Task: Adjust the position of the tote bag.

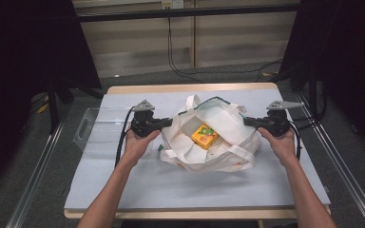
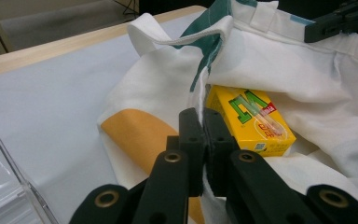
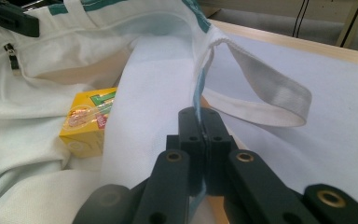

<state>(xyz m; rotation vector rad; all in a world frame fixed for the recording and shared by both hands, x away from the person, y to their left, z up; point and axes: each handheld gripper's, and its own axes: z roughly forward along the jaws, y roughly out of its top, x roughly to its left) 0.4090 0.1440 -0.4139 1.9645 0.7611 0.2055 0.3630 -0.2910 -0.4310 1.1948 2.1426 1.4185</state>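
White tote bag (image 1: 218,142) held open on the grey table mat (image 1: 180,185), a yellow juice carton (image 1: 204,136) lying inside.
The left gripper (image 1: 170,122) and the right gripper (image 1: 245,121) each pinch the bag's rim cloth, jaws closed on it. The bag has green trim and white handles; a clear plastic bin (image 1: 92,124) stands at the left.

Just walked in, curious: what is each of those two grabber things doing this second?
Left gripper: jaws closed on the white tote bag's rim.
Right gripper: jaws closed on the opposite rim of the bag.
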